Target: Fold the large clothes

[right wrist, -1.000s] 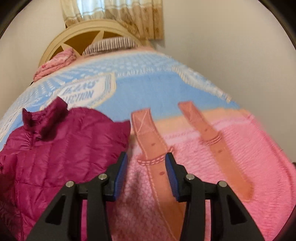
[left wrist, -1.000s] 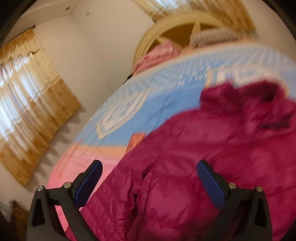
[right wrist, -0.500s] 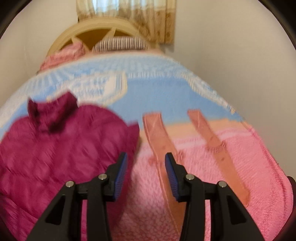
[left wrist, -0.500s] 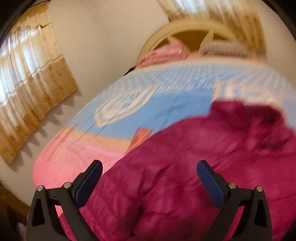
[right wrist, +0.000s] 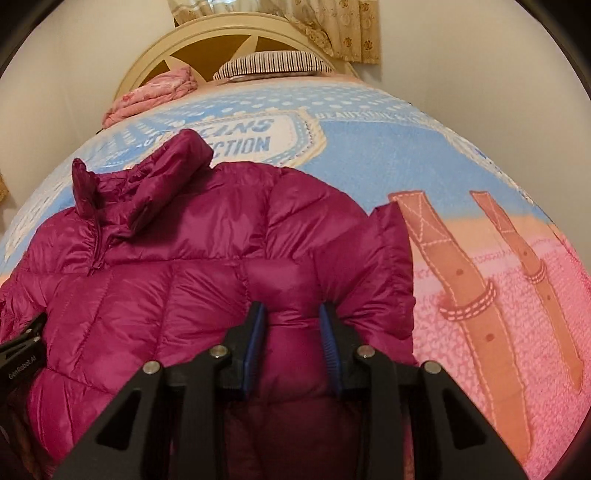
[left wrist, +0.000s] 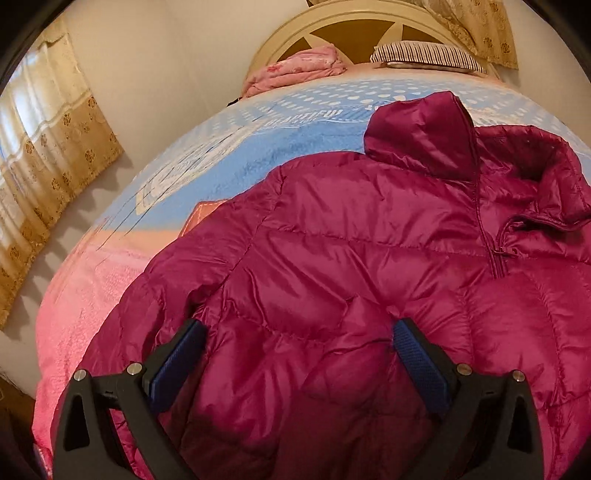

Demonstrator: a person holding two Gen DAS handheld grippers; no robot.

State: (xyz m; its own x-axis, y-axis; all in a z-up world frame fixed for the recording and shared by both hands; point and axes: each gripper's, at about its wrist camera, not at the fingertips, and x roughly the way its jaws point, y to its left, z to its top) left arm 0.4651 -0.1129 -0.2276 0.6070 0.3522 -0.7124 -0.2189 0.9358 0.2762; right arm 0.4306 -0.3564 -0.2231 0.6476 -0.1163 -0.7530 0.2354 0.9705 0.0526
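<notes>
A magenta puffer jacket (left wrist: 369, 266) lies front up on the bed, its collar toward the headboard. It also shows in the right wrist view (right wrist: 192, 266). My left gripper (left wrist: 299, 350) is open wide, its fingers pressed down on the jacket's left side near the sleeve. My right gripper (right wrist: 291, 332) has its jaws partly closed with a bulge of the jacket's right side between the blue pads. The left gripper's body (right wrist: 22, 350) shows at the left edge of the right wrist view.
The bed (right wrist: 480, 295) has a blue and pink printed blanket. A folded pink blanket (left wrist: 295, 70) and a striped pillow (left wrist: 424, 55) lie by the cream headboard (left wrist: 354, 22). Curtains (left wrist: 44, 155) hang on the left wall.
Both grippers have moved inward and down onto the jacket. The right gripper went from over the bare blanket to pinching jacket fabric between its pads.
</notes>
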